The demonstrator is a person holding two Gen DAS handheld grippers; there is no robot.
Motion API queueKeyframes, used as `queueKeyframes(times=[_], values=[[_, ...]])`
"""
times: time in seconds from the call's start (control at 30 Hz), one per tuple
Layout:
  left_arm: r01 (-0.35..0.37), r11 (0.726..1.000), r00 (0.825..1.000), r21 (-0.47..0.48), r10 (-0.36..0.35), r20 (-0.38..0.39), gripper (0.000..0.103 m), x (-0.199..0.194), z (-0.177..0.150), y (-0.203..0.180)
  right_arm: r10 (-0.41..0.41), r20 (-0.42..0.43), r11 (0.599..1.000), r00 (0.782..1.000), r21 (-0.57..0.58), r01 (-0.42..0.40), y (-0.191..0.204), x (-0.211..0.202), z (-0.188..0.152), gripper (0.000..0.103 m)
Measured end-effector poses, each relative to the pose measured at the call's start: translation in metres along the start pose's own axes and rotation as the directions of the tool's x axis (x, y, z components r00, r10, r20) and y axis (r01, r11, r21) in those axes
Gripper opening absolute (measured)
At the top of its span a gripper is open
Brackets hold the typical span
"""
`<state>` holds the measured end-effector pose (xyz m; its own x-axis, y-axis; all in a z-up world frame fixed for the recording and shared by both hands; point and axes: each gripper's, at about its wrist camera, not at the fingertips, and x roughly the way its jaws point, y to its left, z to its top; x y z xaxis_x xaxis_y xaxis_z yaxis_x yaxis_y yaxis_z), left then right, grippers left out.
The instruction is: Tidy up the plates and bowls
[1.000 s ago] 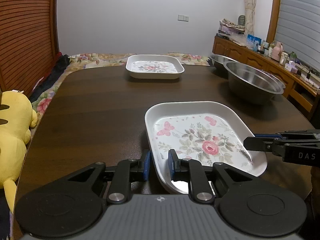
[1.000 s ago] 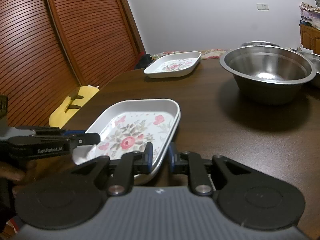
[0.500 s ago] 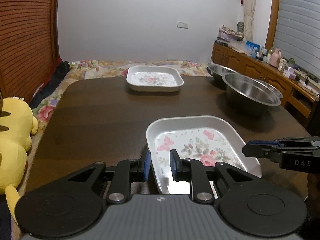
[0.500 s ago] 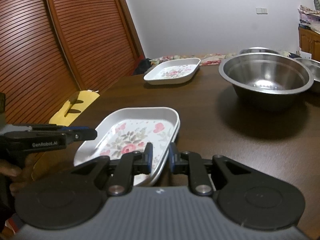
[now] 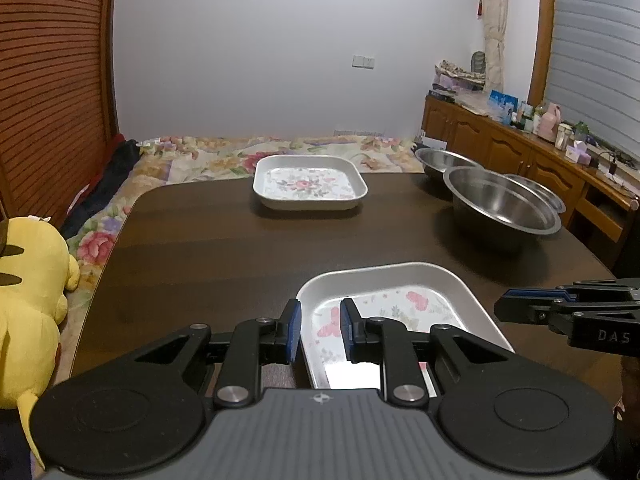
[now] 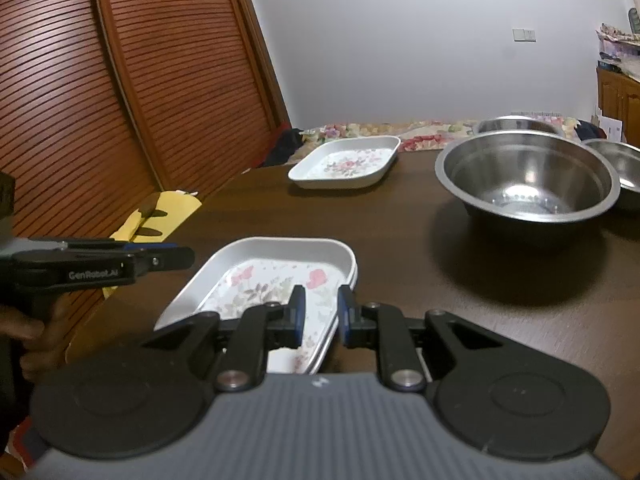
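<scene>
Gripping opposite edges of a white rectangular floral-patterned plate [image 5: 404, 300], both claws are closed to a narrow gap on its rim. The left claw [image 5: 319, 330] straddles the plate's left rim, one blue-padded finger outside and one inside the dish. The right claw [image 6: 320, 316] pinches the right rim in the same way; in the right wrist view a second rim edge seems to run just beneath the first there, though whether this is another plate cannot be told. The plate sits at the near end of the dark brown wooden tabletop [image 5: 224, 248], slightly tilted; whether it touches the surface cannot be told. A second white floral plate [image 5: 310, 184] rests at the far end of the tabletop, well apart. On the right side stands a large stainless-steel bowl [image 6: 528, 176], with two smaller steel bowls [image 6: 618, 162] just behind and beside it. A yellow plush toy [image 5: 28, 300] lies on the floral bedding [image 5: 192, 156] left of the tabletop.
</scene>
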<state>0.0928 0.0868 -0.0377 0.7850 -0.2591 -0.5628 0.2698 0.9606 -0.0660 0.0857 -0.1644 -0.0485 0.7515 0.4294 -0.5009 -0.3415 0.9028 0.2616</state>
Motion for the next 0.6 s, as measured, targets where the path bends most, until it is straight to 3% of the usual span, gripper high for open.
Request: queueKeyframes(times=[0.27, 0.6], values=[[-0.002, 1.000, 1.000, 0.012, 0.001, 0.019, 0.025, -0.002, 0.009, 0.003, 0.001, 0.018, 1.000, 1.000, -0.022, -0.001, 0.001, -0.003, 0.011, 0.019], [0.009, 0.999, 0.999, 0.046, -0.011, 0.047, 0.030, 0.010, 0.039, 0.008, 0.004, 0.055, 0.995, 0.998, -0.098, 0.001, 0.000, 0.003, 0.054, 0.019]])
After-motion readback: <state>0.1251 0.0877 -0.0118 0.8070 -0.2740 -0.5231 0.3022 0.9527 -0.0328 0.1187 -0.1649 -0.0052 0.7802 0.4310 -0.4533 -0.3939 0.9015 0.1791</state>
